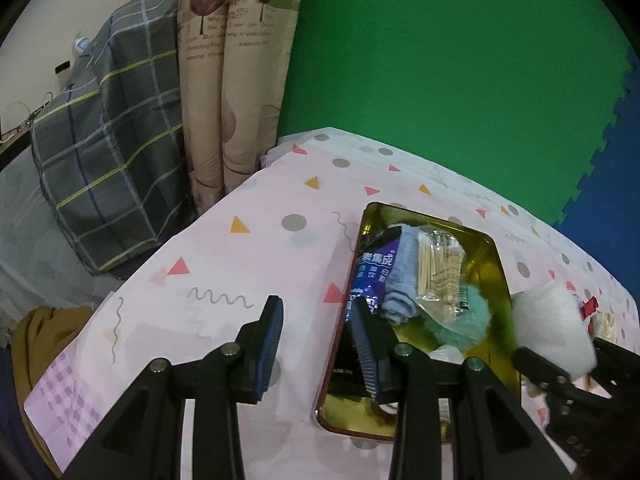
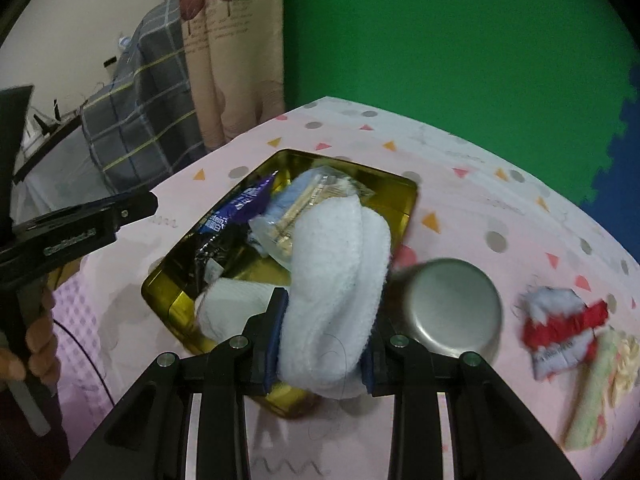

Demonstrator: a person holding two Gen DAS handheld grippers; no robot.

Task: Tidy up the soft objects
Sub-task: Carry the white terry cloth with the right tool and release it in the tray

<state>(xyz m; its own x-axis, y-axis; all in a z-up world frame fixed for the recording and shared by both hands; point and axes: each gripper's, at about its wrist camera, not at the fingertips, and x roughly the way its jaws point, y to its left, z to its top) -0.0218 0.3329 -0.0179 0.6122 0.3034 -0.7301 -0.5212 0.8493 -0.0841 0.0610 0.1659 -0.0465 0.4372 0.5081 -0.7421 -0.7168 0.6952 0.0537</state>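
One gold tin (image 2: 404,204) holds blue cloth (image 1: 404,264), toothpick pack (image 1: 440,268); right hand-held gripper (image 2: 324,344) clamps white towel (image 2: 340,264); left (image 1: 316,340) apart.

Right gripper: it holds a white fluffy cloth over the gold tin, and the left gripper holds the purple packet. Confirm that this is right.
One detail is wrong. The left gripper holds nothing: the left wrist view shows its jaws open, straddling the rim of the gold tin, and the purple packet lies inside. The right gripper does hold the white fluffy cloth over the tin.
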